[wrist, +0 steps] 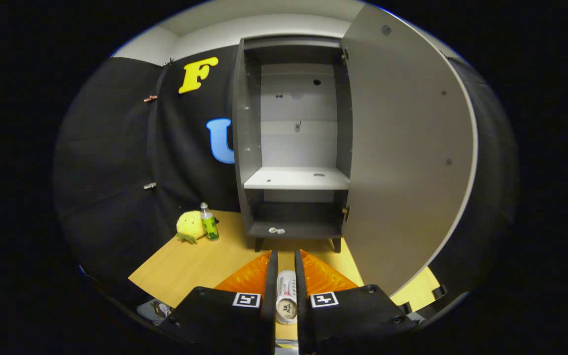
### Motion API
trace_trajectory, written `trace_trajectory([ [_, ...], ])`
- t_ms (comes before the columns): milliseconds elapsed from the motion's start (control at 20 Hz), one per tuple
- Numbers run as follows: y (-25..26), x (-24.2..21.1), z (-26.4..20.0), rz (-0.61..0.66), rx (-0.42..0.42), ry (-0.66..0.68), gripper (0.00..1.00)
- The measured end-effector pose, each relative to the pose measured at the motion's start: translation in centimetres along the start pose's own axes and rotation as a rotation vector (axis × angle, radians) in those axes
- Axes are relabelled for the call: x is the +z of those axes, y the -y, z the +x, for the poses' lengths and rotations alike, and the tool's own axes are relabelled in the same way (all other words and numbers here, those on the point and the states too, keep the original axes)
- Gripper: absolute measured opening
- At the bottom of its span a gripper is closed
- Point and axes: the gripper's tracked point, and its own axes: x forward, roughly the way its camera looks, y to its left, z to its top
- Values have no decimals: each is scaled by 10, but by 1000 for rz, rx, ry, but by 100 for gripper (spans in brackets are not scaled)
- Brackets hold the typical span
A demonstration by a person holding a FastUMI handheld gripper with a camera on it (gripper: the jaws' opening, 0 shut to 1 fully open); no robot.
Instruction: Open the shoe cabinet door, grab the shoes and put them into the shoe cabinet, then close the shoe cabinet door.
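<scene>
The grey shoe cabinet stands straight ahead on a wooden floor, and its door is swung wide open to the right. Inside, a pale middle shelf and a dark bottom shelf are bare, apart from a small white bit on the bottom one. My gripper is a short way in front of the cabinet's base. It is shut on a white shoe, which sits narrow and upright between the two fingers. Both fingers press on its sides.
A yellow plush toy and a green bottle stand on the wooden floor left of the cabinet. The open door blocks the right side. Black cloth walls close in the left and the back.
</scene>
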Motion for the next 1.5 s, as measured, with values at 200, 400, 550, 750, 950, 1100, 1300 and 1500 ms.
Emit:
trace_trajectory([
  [200,-10,-65,41,23,-56,-97,21],
  [400,-12,-133,74,28,-96,-219,22],
  [550,-8,-173,92,43,-134,-260,22],
  [750,-12,-218,111,51,-137,-325,22],
  [950,-5,-239,124,41,-152,-366,22],
  [1100,3,-248,130,42,-164,-389,22],
  [1300,5,-265,139,50,-160,-446,22],
  [1500,2,-269,156,58,-147,-451,22],
])
